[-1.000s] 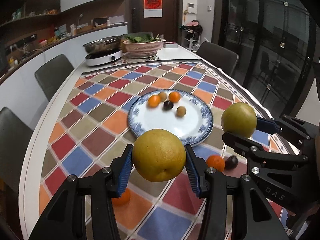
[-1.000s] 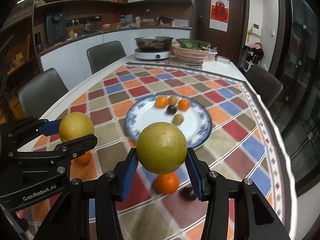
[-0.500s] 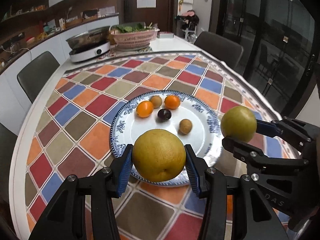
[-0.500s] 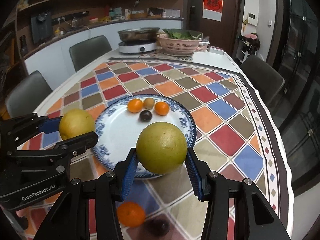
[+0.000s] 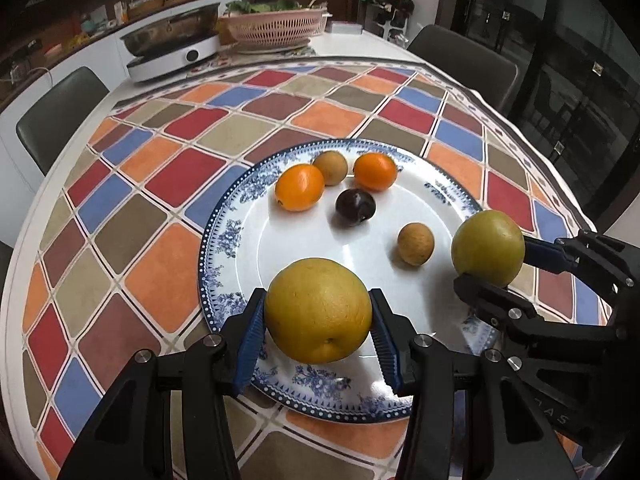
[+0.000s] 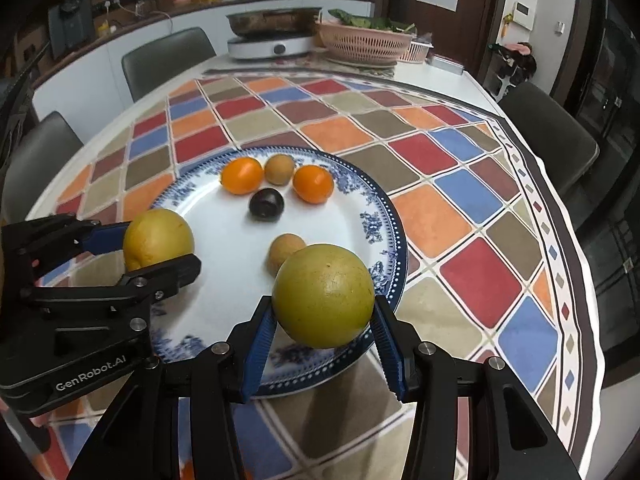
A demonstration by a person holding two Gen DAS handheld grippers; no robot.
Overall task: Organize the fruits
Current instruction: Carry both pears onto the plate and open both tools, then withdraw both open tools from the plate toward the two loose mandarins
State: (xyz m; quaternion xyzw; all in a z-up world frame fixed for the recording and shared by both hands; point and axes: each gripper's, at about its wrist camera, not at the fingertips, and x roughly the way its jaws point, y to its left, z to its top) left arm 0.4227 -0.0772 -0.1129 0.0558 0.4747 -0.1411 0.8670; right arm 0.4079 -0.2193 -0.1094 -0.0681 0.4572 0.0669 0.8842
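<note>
My left gripper (image 5: pixel 318 334) is shut on a large yellow pear (image 5: pixel 318 310) and holds it over the near part of the blue-and-white plate (image 5: pixel 224 236). My right gripper (image 6: pixel 324 320) is shut on a greener pear (image 6: pixel 324 294) above the plate's near right rim (image 6: pixel 394 240). Each shows in the other view: the right gripper's pear (image 5: pixel 488 248), the left gripper's pear (image 6: pixel 158 238). On the plate lie two small oranges (image 5: pixel 299 187) (image 5: pixel 375 171), a dark plum (image 5: pixel 355 207) and two brown fruits (image 5: pixel 330 167) (image 5: pixel 415 243).
The plate sits on a chequered tablecloth (image 5: pixel 172 160). An electric cooker with a pan (image 5: pixel 172 50) and a pink basket of greens (image 5: pixel 276 26) stand at the far end. Dark chairs (image 6: pixel 160 60) surround the table. An orange shows dimly under the right gripper (image 6: pixel 188 470).
Both grippers have moved forward and down with their pears, from before the plate to over its near part. The loose orange and plum on the cloth have slipped below the views.
</note>
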